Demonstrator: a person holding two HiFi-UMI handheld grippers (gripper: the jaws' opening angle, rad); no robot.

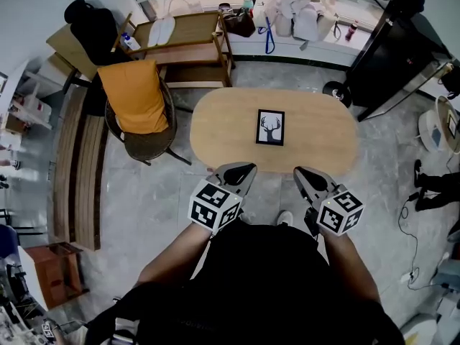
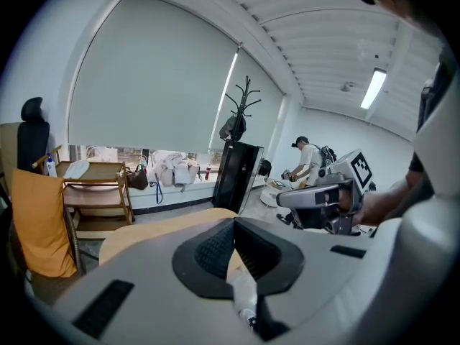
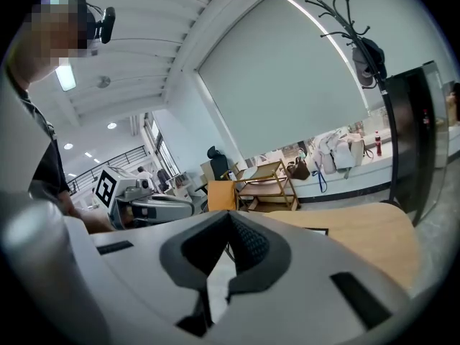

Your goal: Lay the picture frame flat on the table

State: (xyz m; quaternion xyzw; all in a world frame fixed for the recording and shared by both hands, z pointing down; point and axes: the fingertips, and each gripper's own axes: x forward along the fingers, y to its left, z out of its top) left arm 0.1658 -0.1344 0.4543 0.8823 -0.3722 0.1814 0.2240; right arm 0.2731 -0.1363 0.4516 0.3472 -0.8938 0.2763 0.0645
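Closest to cam: person's dark top, both hands out front, each w/ a grey two-jaw tong & marker cube. At the near table edge the left gripper [image 1: 243,171] & right gripper [image 1: 305,172] hang side by side, tips just over the rim, touching nothing. Both sets of jaws are pressed together w/ nothing between. Each gripper's own view shows the black ribbed pads meeting at the tip, only tabletop beyond.

Task status: looks done. The small black-framed picture [image 1: 270,127] w/ white mat & deer-head print lies flat, face up, approx. mid-table, well apart from both tongs & from every edge. No side of it looks propped or tilted. Nothing left to do as far as I can judge, bar taking the hands away.

Surface: oval light-wood table [image 1: 215,131], only the frame on it. Floor is grey, mottled, concrete-like.

Room: wicker chair w/ orange cloth [image 1: 134,99] just beside the table's left end, wooden shelf unit [image 1: 188,43] behind it, slatted wooden bench [image 1: 77,167] far left. Tall black cabinet [image 1: 392,56] upper right, black coat stand [image 2: 241,106] next to it. Bags & bottles [image 1: 295,16] line the sill under a big pale roller blind [image 2: 158,85]. Other ppl in the background, too small to say more.
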